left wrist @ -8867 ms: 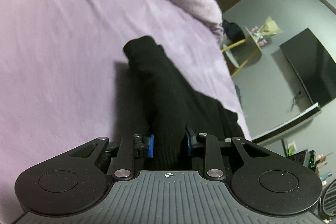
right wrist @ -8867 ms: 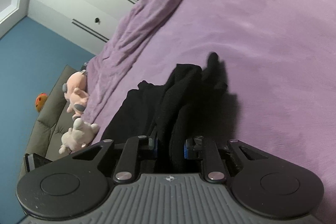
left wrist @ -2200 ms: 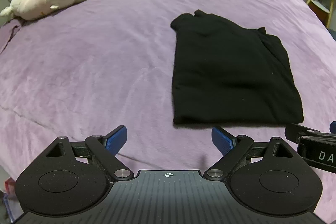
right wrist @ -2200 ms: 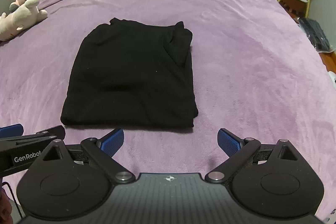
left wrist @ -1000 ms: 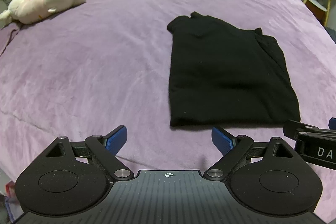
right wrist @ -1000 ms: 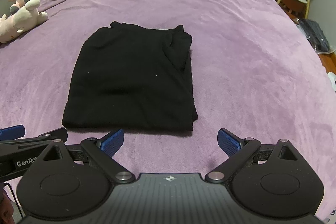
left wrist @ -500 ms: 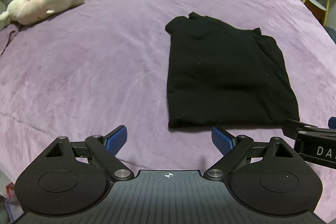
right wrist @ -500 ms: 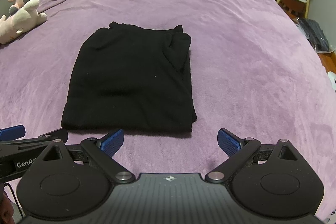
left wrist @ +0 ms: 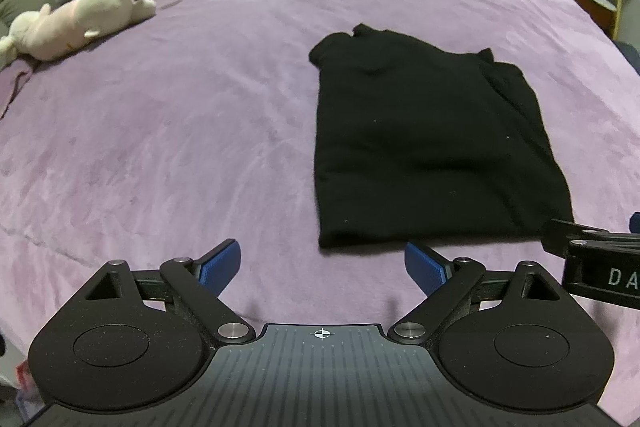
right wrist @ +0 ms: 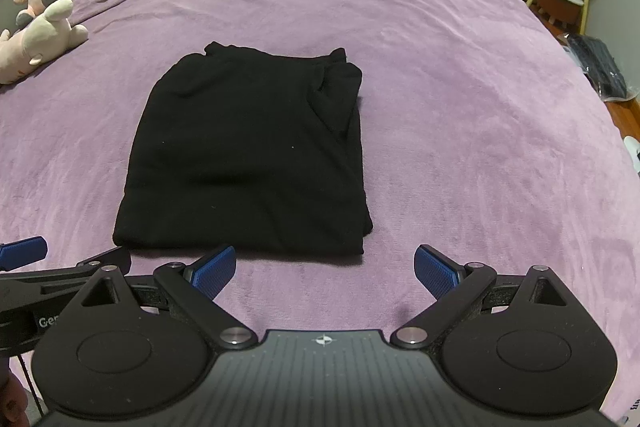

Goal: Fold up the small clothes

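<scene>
I hold both sets of jaws spread wide and empty, hovering low over the purple bedspread (left wrist: 168, 115) just short of the near edge of the black garment (right wrist: 248, 155). My left gripper (left wrist: 322, 269) sits at the bottom of its own view, with the garment's near left corner just ahead and a little right of centre. My right gripper (right wrist: 324, 269) sits at the bottom of its view, with the garment's near right corner between its blue pads (right wrist: 434, 273) and the centre line. Nothing is pinched in either one.

The garment lies flat in the middle of the right wrist view and in the centre-right of the left wrist view, folded into a compact, roughly rectangular block. Its far right corner is bunched, where some layers look tucked unevenly. I judge the fold essentially done, or one fold away: the jaws are open because the cloth has been laid down to rest on its own, and they stay low and near so I can pinch the two near corners if another fold is wanted.

Two plush toys (left wrist: 76, 15) lie in the upper left of both views, well apart from the garment and out of the way.
</scene>
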`<state>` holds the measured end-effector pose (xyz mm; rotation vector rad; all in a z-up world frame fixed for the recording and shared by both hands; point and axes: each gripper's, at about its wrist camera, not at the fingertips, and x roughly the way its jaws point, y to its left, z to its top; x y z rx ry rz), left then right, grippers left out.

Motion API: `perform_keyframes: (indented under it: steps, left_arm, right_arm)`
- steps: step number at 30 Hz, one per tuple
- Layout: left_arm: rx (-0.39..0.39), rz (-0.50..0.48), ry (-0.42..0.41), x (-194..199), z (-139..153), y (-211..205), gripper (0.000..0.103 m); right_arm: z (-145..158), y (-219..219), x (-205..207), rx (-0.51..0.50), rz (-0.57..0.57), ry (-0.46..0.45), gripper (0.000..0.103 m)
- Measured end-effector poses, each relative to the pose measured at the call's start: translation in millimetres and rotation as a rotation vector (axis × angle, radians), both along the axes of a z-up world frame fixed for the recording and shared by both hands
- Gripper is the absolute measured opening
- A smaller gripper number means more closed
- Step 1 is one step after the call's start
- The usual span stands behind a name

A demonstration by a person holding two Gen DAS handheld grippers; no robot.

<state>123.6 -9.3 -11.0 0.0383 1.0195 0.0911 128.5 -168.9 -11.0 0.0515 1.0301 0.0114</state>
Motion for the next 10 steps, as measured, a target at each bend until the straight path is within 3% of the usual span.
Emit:
perform_keyframes:
  steps: [10]
  left_arm:
    - [0.007, -0.034, -0.020, -1.4, 3.8, -5.9, 0.093]
  right_arm:
    - [-1.3, -2.3, -0.1, -0.003, -0.005, -0.005, 0.096]
